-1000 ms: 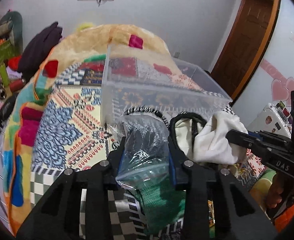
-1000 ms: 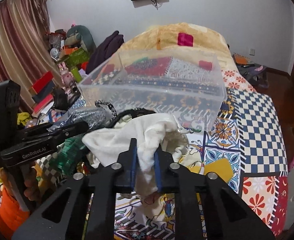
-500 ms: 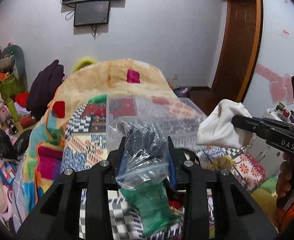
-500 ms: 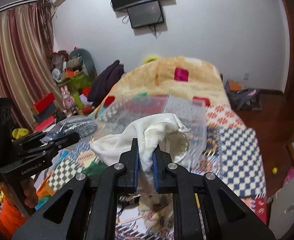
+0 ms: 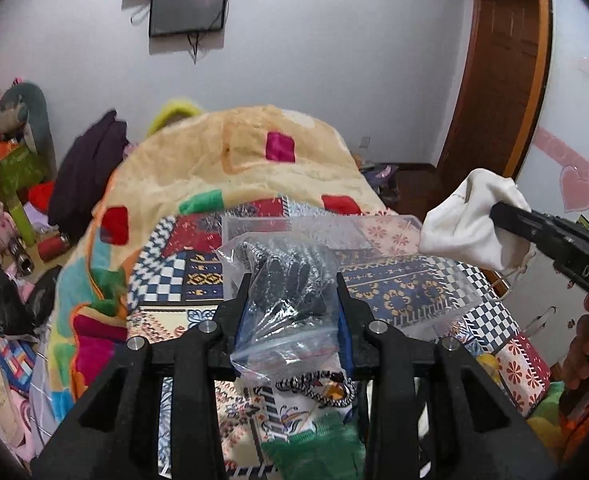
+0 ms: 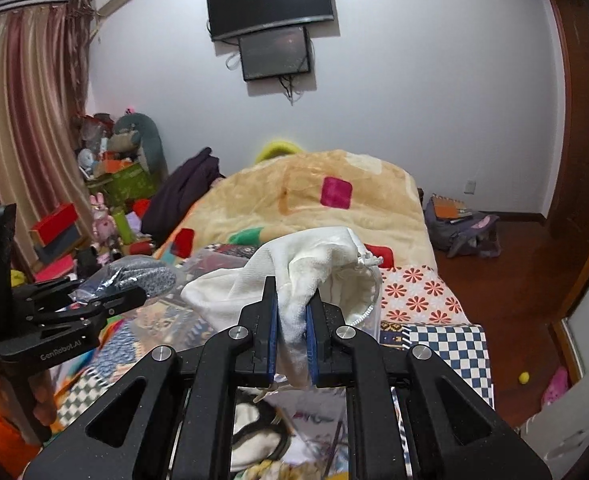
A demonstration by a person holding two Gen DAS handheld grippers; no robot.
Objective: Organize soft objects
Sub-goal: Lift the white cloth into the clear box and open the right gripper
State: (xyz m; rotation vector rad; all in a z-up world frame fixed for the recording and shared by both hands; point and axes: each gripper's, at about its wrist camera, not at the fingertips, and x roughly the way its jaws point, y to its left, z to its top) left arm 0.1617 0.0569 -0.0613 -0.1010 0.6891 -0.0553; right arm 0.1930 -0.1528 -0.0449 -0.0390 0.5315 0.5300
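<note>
1. Left hand-held gripper [image 5: 292, 308] is clamped on the bagged gloves [image 5: 286, 284]; I see my right hand-held gripper [image 6: 292, 330] pinching the white pouch [image 6: 314, 264].
2. Both hang above the bed [image 5: 230, 160], near the clear bin [image 5: 394, 264].
3. Neither is binned yet.

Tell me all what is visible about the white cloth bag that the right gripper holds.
The white cloth bag is a soft, off-white drawstring pouch of towel-like fabric, crumpled and limp. A thin white cord runs around its open mouth, which faces right in the right wrist view. The right gripper is shut on a fold of it, and the bag is lifted in the air above the clear plastic box on the bed. Only the blue pads touch it.
</note>
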